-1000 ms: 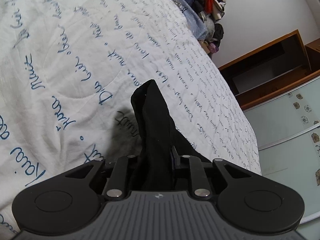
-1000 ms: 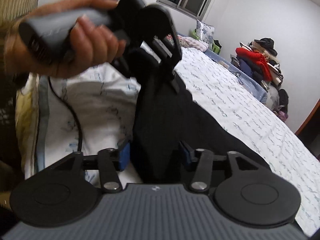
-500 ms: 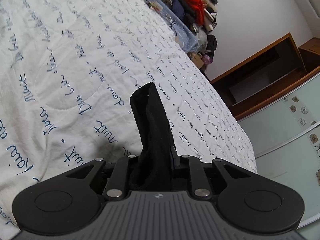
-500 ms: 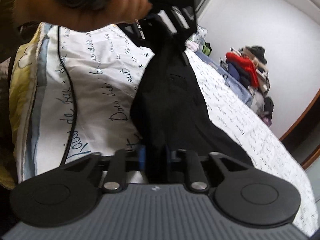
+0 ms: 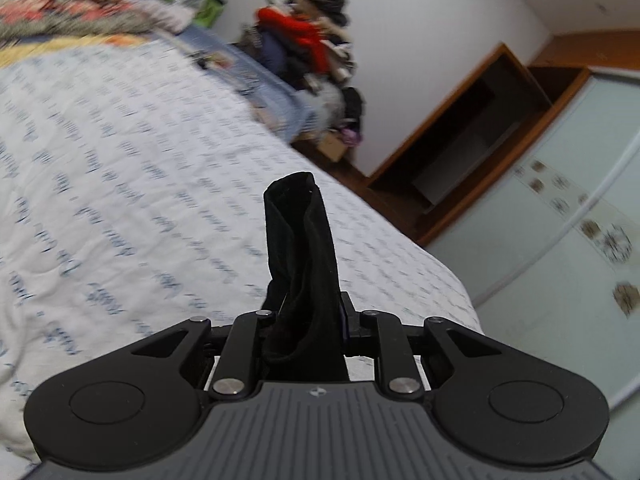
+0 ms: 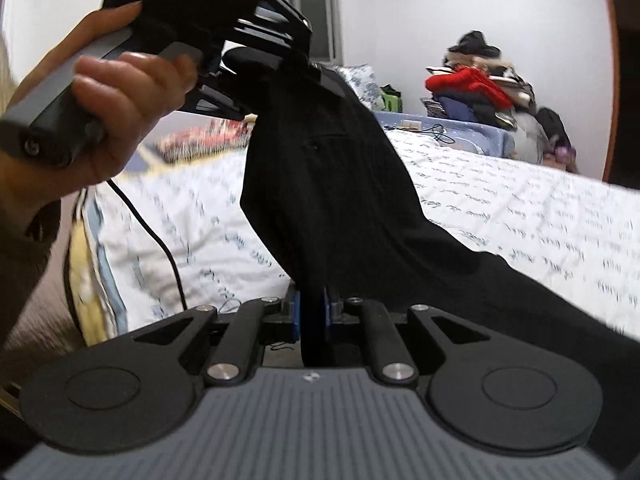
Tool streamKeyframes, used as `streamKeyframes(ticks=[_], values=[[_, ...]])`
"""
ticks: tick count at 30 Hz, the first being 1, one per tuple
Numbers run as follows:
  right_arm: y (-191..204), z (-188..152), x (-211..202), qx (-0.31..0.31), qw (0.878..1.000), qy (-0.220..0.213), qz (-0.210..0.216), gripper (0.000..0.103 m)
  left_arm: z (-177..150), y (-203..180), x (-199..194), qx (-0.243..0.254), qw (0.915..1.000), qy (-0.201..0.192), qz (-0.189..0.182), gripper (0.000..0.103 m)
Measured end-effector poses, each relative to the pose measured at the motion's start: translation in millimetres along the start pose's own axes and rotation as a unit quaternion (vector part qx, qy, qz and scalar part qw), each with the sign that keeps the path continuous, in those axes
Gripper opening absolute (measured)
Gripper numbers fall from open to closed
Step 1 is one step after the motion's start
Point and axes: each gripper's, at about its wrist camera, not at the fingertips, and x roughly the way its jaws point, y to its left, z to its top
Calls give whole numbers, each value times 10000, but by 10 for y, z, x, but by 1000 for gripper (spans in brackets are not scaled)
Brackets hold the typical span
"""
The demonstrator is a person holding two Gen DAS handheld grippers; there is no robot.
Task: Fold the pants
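Over bed (image 6: 520,208), both tongs gripping black pants (image 6: 340,184), clothes pile (image 5: 312,52) behind

Black pants (image 6: 340,200) hang bunched above the bed, one leg trailing.
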Motion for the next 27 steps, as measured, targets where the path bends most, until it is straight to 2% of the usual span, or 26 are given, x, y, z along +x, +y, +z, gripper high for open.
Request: streamKeyframes(ticks=[5, 9, 19, 22, 24, 26, 27], values=[[-208, -130, -302, 440, 9986, -276, 27, 11, -175, -526, 134, 535, 9980, 126, -313, 19], [-359, -275, -512, 750, 9963, -416, -91, 10, -397, -874, 325, 943, 9932, 397, -561, 19], [-857, -655, -1007, 1623, 9835, -468, -640, 8, -1137, -1546, 932, 1695, 9758, 1189, -704, 19], [-973, -739, -1167, 1790, 9767, -544, -1049, 10, -1345, -1688, 1062, 1871, 9695, 1422, -694, 19], [-1095, -778, -1310, 1930, 9688, -574, -1447, 16, -1471, -1759, 1127, 2015, 9643, 1560, -720, 19], [-1235, -827, -1457, 2056, 9590, -583, -1859, 29, -1585, -1801, 1196, 2134, 9592, 1707, -732, 19], [-1301, -850, -1527, 2091, 9546, -601, -2035, 30, -1650, -1846, 1235, 2179, 9570, 1768, -738, 19]])
